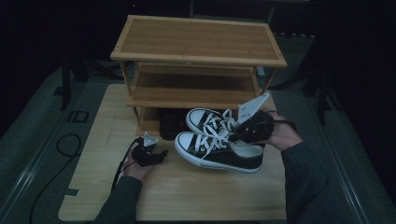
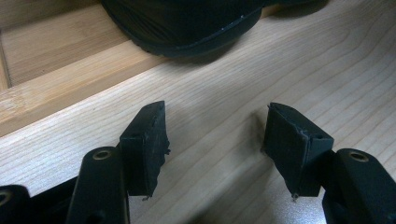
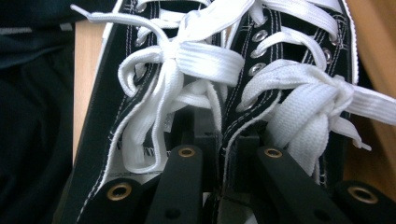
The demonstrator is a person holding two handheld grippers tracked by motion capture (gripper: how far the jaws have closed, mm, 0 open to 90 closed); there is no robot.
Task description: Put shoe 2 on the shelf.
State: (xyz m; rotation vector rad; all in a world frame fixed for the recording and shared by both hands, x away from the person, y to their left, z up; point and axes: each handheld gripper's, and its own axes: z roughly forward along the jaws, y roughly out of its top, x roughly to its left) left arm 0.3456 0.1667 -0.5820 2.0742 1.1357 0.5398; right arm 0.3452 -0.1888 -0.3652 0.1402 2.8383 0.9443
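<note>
Black canvas and white laces mark the pair of sneakers at the centre of the high view, pinched together by the right gripper. In the right gripper view its jaws stand nearly closed, one inside each shoe, clamping the two inner side walls between them just below the lace bows. The pair looks tilted, toes toward the left of the frame, and the nearer sole seems to touch the table or hang just above it; I cannot tell which.

Behind them, in the upper half of the frame, stands a bamboo rack with a dark shoe already on its lowest shelf. The left gripper rests at lower left on the table, jaws wide apart and holding nothing; its own view shows bare wood between the pads and that dark shoe at top.

The step in hand appears to be carrying the pair to the rack. The next move calls for a firm pinch, levelling the shoes, then sliding them toes first onto a free shelf, clear of the shelf edge above.
</note>
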